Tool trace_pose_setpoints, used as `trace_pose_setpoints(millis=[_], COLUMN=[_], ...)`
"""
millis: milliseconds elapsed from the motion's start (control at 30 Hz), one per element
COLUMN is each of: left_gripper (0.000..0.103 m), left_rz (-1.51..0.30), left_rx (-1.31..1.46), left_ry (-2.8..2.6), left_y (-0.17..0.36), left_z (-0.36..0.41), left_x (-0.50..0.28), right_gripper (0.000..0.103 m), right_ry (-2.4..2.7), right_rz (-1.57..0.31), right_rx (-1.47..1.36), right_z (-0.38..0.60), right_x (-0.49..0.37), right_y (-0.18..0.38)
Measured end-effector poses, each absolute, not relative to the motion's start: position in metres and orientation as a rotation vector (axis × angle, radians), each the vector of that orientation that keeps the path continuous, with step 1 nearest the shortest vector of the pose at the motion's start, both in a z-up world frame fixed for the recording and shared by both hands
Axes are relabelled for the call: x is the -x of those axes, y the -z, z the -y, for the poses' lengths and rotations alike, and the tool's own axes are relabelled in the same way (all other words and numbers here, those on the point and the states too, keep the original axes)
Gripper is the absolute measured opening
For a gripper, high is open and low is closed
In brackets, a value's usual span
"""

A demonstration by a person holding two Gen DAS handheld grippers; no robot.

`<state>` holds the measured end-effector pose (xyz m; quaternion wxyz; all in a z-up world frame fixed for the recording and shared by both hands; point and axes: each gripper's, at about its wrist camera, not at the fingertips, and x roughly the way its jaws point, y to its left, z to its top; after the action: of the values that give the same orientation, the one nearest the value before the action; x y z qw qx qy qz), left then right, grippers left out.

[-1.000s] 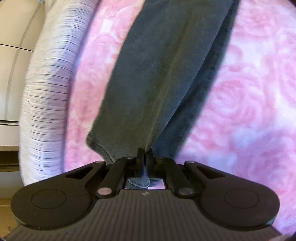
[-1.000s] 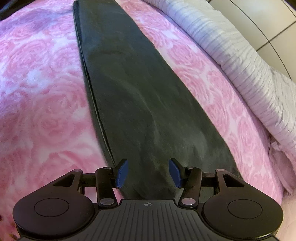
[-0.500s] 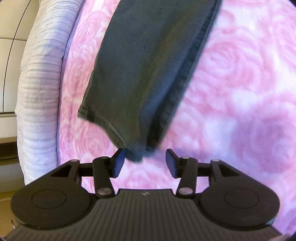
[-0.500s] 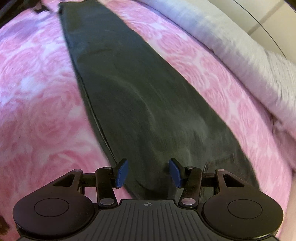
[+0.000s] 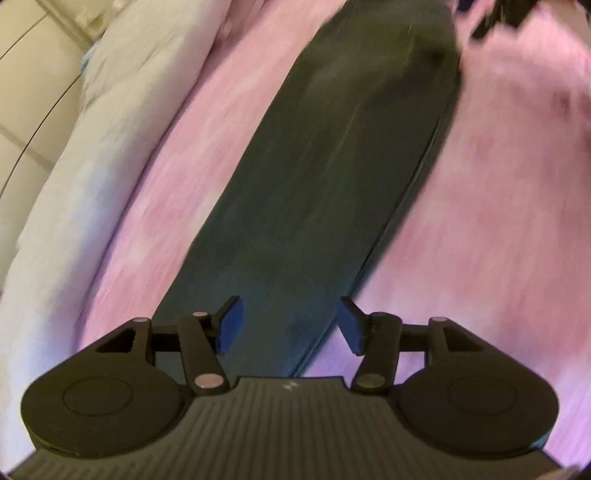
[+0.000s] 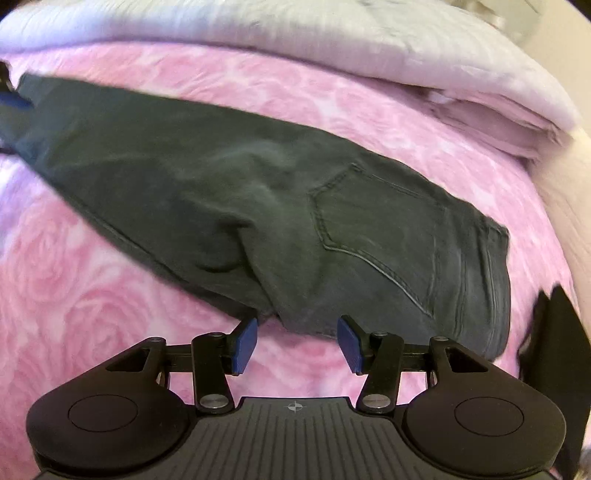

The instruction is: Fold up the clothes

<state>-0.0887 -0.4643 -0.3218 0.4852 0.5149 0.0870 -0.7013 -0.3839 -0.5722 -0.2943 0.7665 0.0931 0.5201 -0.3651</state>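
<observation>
A pair of dark grey jeans [image 6: 258,206] lies stretched flat on a pink rose-patterned blanket [image 6: 92,295], legs folded one over the other, with the 2 handheld grippers poised at opposite ends.

In the left wrist view, a white ribbed duvet [image 5: 92,166] runs along the left edge of the bed, beside a cream panelled wall [image 5: 26,74]. To its right the pink blanket [image 5: 498,240] carries the jeans' long leg section [image 5: 332,177], which runs away toward the top of the frame; the view is blurred. The left gripper [image 5: 290,325] hovers over the near end of the leg, its blue-padded fingers [image 5: 231,325] spread wide and holding nothing.

In the right wrist view, the legs trail off to the left while the seat, with 1 back pocket [image 6: 369,229] and the waistband [image 6: 491,280], lies to the right. The duvet [image 6: 295,33] is bunched along the far side, with a folded pink sheet [image 6: 498,125] showing beneath it. The right gripper [image 6: 297,341] sits just short of the crotch edge of the jeans, over bare blanket, its blue pads [image 6: 245,345] apart and empty. A dark object [image 6: 554,350] at the right edge cannot be identified.
</observation>
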Motion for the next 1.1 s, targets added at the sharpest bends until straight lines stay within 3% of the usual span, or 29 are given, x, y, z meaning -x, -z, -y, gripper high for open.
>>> trace_pose_setpoints(millis=[167, 267, 433, 467, 500, 533, 600, 733, 1033, 1100], left_gripper=[0.051, 0.037, 0.034, 0.028, 0.011, 0.002, 0.000, 0.000, 0.000, 0.000], left_rz=[-0.068, 0.026, 0.101, 0.090, 0.075, -0.005, -0.173, -0.298, -0.280, -0.236], left_rx=[-1.263, -1.267, -1.390, -1.410, -1.429, -1.409, -1.341, -1.265, -1.286, -1.307], left_ry=[1.901, 2.015, 2.027, 2.017, 2.007, 2.008, 2.006, 2.024, 2.166, 2.188], left_y=[0.336, 0.344, 0.376, 0.378, 0.379, 0.372, 0.353, 0.325, 0.311, 0.312], left_z=[0.486, 0.499, 0.527, 0.533, 0.538, 0.549, 0.568, 0.589, 0.591, 0.587], left_x=[0.179, 0.233, 0.272, 0.275, 0.277, 0.274, 0.266, 0.246, 0.235, 0.236], right_gripper=[0.052, 0.052, 0.052, 0.052, 0.052, 0.052, 0.052, 0.052, 0.051, 0.044], right_ry=[0.830, 0.830, 0.828, 0.824, 0.820, 0.818, 0.818, 0.823, 0.921, 1.006], right_rz=[-1.072, -1.048, -0.994, -0.986, -0.979, -0.971, -0.948, -0.856, -0.553, -0.493], right_rx=[-0.304, -0.342, -0.395, -0.405, -0.415, -0.425, -0.443, -0.473, -0.811, -0.835], right_z=[0.568, 0.565, 0.559, 0.559, 0.559, 0.559, 0.559, 0.562, 0.589, 0.591], right_x=[0.395, 0.404, 0.424, 0.426, 0.429, 0.431, 0.434, 0.433, 0.410, 0.409], right_y=[0.298, 0.303, 0.306, 0.307, 0.309, 0.310, 0.313, 0.315, 0.342, 0.347])
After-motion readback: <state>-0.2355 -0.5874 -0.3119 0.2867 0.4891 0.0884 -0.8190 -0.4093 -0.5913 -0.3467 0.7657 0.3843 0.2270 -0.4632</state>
